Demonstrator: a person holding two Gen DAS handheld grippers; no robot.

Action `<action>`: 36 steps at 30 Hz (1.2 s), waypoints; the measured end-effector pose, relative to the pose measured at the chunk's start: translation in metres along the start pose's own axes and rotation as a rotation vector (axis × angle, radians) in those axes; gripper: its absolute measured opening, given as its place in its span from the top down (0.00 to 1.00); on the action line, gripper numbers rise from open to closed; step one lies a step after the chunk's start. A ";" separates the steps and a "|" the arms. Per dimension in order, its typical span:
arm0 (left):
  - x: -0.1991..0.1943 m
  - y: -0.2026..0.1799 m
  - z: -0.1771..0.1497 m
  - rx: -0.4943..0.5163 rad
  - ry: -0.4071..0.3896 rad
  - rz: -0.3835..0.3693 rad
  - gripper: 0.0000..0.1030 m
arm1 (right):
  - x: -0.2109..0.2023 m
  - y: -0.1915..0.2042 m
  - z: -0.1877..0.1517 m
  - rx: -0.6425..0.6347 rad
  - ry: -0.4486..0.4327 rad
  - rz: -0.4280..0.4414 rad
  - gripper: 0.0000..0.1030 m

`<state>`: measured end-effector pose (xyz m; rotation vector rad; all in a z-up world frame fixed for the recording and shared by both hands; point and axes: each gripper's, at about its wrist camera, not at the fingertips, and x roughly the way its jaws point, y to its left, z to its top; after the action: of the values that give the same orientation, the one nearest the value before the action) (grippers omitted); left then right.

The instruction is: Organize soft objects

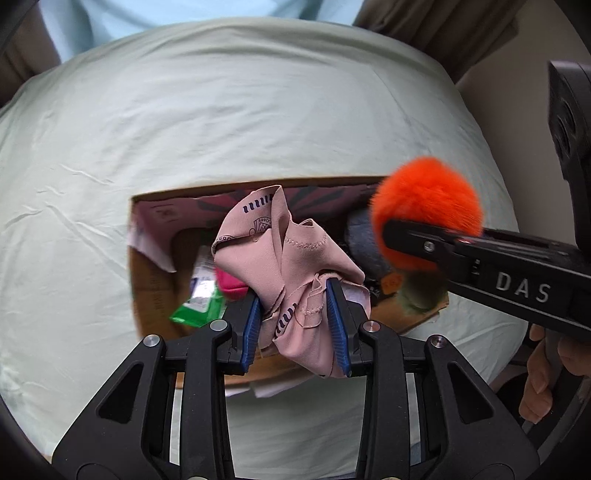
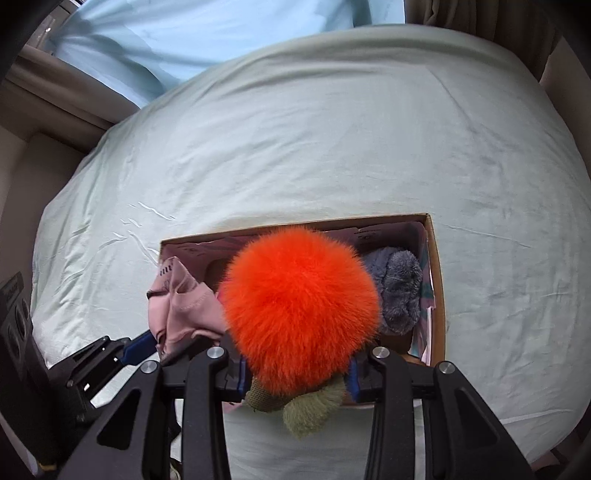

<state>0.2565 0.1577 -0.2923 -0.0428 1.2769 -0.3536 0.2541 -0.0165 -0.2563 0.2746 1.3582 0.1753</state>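
Observation:
My left gripper is shut on a crumpled pink cloth with dark print and holds it over an open cardboard box on the bed. The cloth also shows in the right wrist view. My right gripper is shut on an olive knit hat with a big orange pompom, above the box's near edge. In the left wrist view the pompom and right gripper come in from the right. The box holds a grey fluffy item.
A pale green bedsheet covers the bed around the box. Inside the box lie a green packet and a bright pink item. Brown curtains and a light blue curtain hang beyond the bed.

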 end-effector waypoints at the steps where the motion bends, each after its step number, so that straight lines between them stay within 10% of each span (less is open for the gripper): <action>1: 0.006 -0.003 0.002 0.003 0.014 -0.006 0.71 | 0.004 -0.001 0.003 0.000 0.012 -0.002 0.66; 7: 0.031 -0.009 0.013 0.027 0.090 -0.009 0.71 | 0.025 -0.010 0.017 -0.010 0.075 -0.007 0.66; 9: 0.032 -0.010 0.016 0.030 0.101 -0.020 0.48 | 0.032 -0.013 0.019 0.006 0.104 0.025 0.61; 10: 0.033 -0.010 0.017 0.029 0.114 -0.015 0.11 | 0.036 -0.014 0.019 0.015 0.119 0.035 0.59; 11: 0.034 -0.009 0.018 0.027 0.128 -0.003 0.00 | 0.037 -0.014 0.020 0.019 0.129 0.032 0.50; 15: 0.034 -0.004 0.013 -0.008 0.163 -0.023 0.00 | 0.031 -0.022 0.022 0.026 0.103 -0.005 0.09; 36: -0.073 -0.011 -0.014 -0.022 -0.035 0.060 0.00 | -0.079 -0.015 -0.017 -0.023 -0.047 0.009 0.09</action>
<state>0.2223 0.1701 -0.2259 -0.0295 1.2449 -0.2860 0.2207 -0.0512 -0.1893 0.2642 1.3075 0.1910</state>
